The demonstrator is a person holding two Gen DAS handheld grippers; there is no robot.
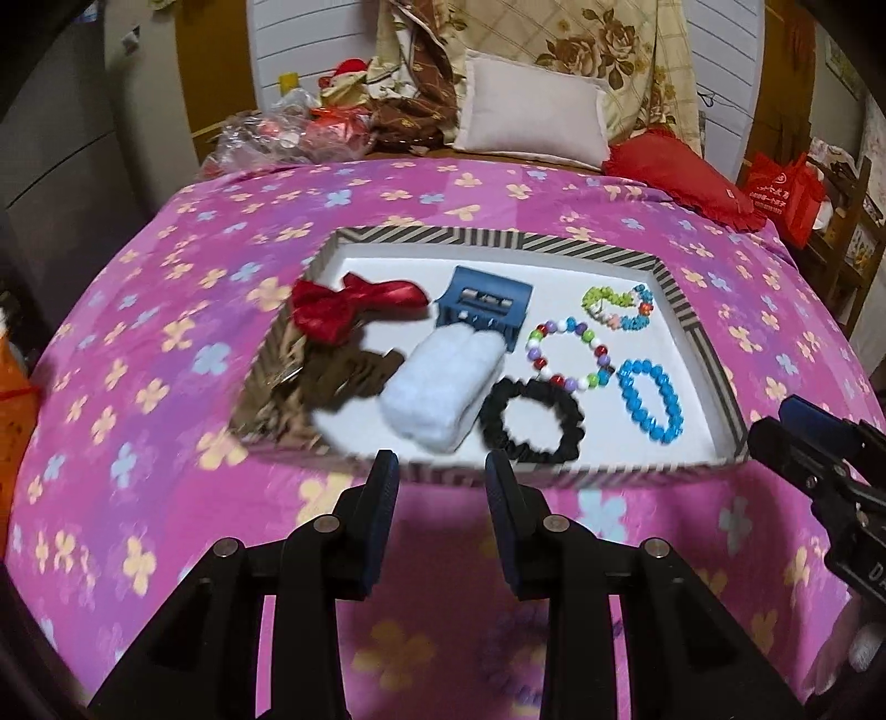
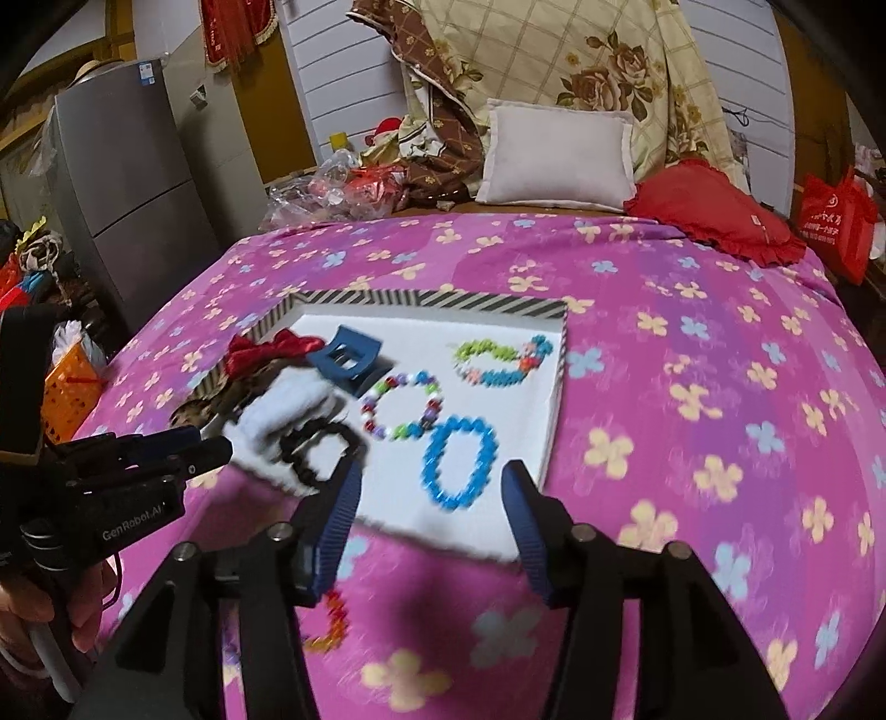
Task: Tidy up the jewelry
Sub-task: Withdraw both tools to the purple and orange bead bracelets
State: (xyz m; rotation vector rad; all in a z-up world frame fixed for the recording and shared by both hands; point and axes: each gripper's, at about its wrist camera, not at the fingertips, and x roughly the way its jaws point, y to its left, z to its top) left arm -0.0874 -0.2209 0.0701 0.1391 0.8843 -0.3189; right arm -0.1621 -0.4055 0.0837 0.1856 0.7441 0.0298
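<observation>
A shallow striped tray (image 1: pixel 673 288) (image 2: pixel 555 404) with a white floor lies on the pink flowered bedspread. In it are a red bow (image 1: pixel 338 307) (image 2: pixel 260 350), a brown item (image 1: pixel 343 379), a blue claw clip (image 1: pixel 484 307) (image 2: pixel 346 360), a white fluffy item (image 1: pixel 443 387) (image 2: pixel 277 412), a black scrunchie (image 1: pixel 531 423) (image 2: pixel 315 448), a blue bead bracelet (image 1: pixel 653 399) (image 2: pixel 457 462) and two multicoloured bead bracelets (image 1: pixel 570 354) (image 1: pixel 620 307). An orange-red bead bracelet (image 2: pixel 332 620) lies on the bedspread under my right gripper. My left gripper (image 1: pixel 443 482) (image 2: pixel 205 443) is open and empty before the tray. My right gripper (image 2: pixel 432 498) (image 1: pixel 775 426) is open and empty.
At the head of the bed are a white pillow (image 1: pixel 531 113), a red cushion (image 1: pixel 681 177), folded flowered quilts (image 1: pixel 581 44) and plastic bags (image 1: pixel 266 133). A grey fridge (image 2: pixel 133 177) and an orange basket (image 2: pixel 66 399) stand left; a red bag (image 2: pixel 836 221) right.
</observation>
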